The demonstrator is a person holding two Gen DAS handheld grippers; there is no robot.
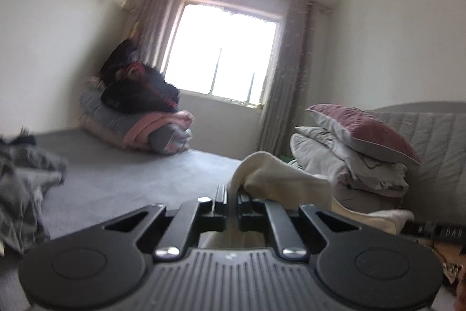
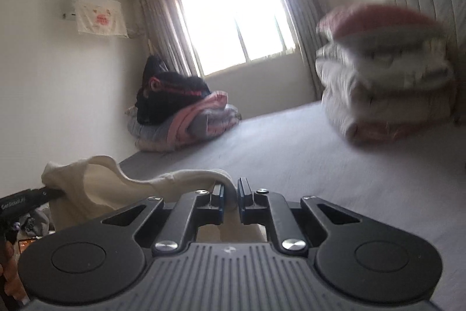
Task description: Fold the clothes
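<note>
Bed: grey sheet (image 2: 291, 153) fills the room up to the window (image 1: 224, 51).
Garment: your cream garment (image 1: 279, 179) hangs above the bed, stretched between both grippers.
Left gripper (image 1: 232, 201): clamped on one edge, pointing level.
Right gripper (image 2: 230, 194): pinching the other edge, tipped slightly down.
Around: bedding pile (image 1: 139, 112) under the window, pillows (image 1: 355, 147) by the headboard, grey clothes (image 1: 26, 179) at left.

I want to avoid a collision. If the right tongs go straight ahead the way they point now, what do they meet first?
The right tongs, shut on the cream garment, point over the open grey bed. The way looks free until the wall below the window, though depth is hard to judge.
</note>
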